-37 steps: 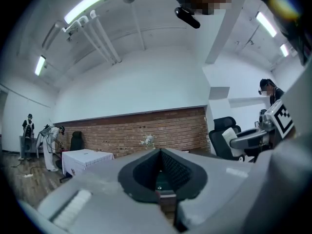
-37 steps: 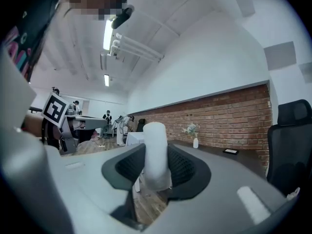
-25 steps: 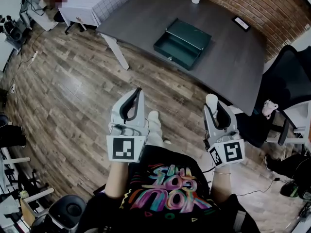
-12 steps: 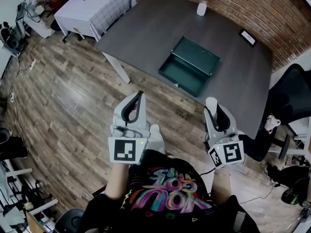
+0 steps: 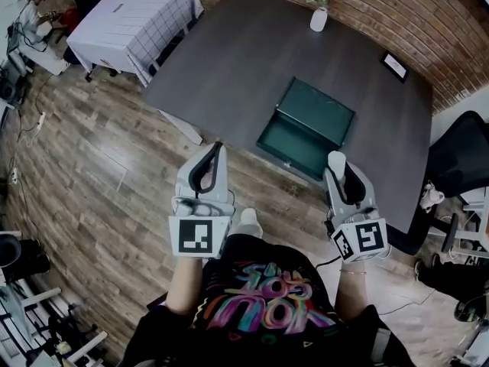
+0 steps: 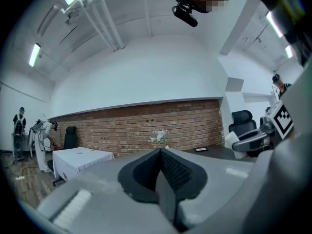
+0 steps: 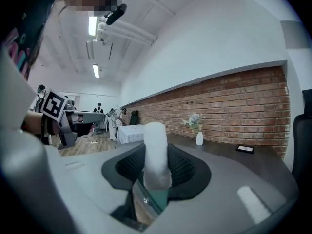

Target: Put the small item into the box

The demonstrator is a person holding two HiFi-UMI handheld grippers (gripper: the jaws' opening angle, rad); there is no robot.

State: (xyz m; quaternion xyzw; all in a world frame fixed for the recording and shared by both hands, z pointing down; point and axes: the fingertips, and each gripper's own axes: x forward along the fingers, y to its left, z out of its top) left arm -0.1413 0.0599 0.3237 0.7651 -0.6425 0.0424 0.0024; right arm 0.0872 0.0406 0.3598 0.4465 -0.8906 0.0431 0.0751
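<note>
A dark green box point(image 5: 306, 128) lies open on the dark grey table point(image 5: 229, 60), its lid laid back toward the far side. My right gripper point(image 5: 337, 161) is shut on a small white cylinder point(image 7: 156, 152) that stands upright between the jaws, its top point(image 5: 335, 160) showing in the head view just short of the table's near edge. My left gripper point(image 5: 214, 153) is shut with nothing in it, its jaws pressed together point(image 6: 159, 152). It hovers over the wooden floor, left of the box.
A white vase with flowers point(image 5: 318, 17) and a phone point(image 5: 395, 66) sit at the table's far side. A second table with a white cloth point(image 5: 130, 17) stands at the left. A black office chair point(image 5: 458, 155) is at the right, by the brick wall.
Both grippers have moved forward toward the table. The box now lies closer in the head view, and the right gripper still holds the white cylinder.
</note>
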